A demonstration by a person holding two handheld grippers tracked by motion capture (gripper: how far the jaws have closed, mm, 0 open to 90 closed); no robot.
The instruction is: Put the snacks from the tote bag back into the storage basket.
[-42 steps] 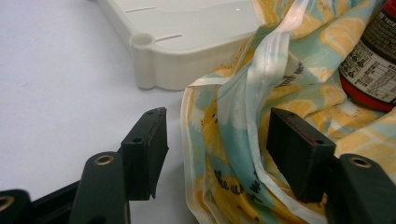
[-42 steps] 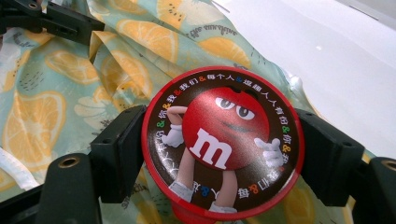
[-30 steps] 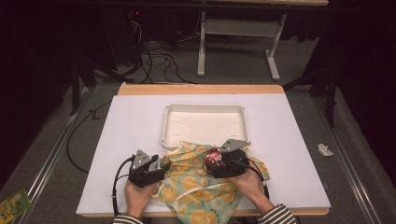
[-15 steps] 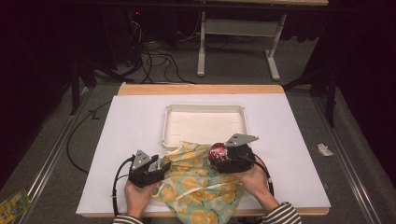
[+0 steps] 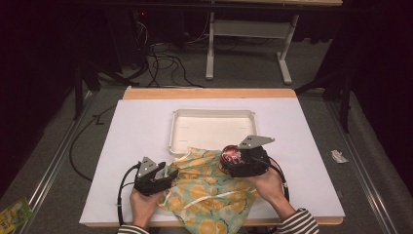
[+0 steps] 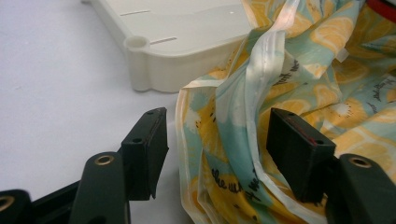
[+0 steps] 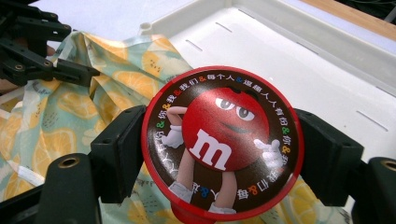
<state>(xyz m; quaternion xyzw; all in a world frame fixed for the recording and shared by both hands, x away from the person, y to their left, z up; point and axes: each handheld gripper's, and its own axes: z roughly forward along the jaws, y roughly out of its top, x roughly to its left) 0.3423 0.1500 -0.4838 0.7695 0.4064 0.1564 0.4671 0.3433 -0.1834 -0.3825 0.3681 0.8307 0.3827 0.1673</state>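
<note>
A person stands at the white tabletop (image 5: 136,131) with tongs in each hand. The right tongs (image 7: 212,149) are clamped on a round red tin (image 7: 222,142), one jaw pressed against each side of it; its lid shows a red cartoon candy figure ringed with small coloured characters. In the high view the tin (image 5: 230,155) sits at the front of the right tongs (image 5: 229,161), over the far right part of the bag (image 5: 204,190) and just short of the tray's near edge.

The bag is a crumpled, shiny thing printed with orange slices on pale blue-green. It lies at the near edge of the tabletop between the two hands, its far end touching the white tray (image 5: 212,127). The tray stands in the middle of the tabletop.

The left tongs (image 6: 217,140) are spread wide, gripping nothing. A raised fold of the bag (image 6: 243,130) stands between the jaws, nearer the right-hand one; whether it touches that jaw I cannot tell. A corner of the tray (image 6: 154,65) lies just beyond. From above, the left tongs (image 5: 168,175) point at the bag's left edge, the left hand (image 5: 143,207) behind them and the right hand (image 5: 265,183) behind the other pair.
</note>
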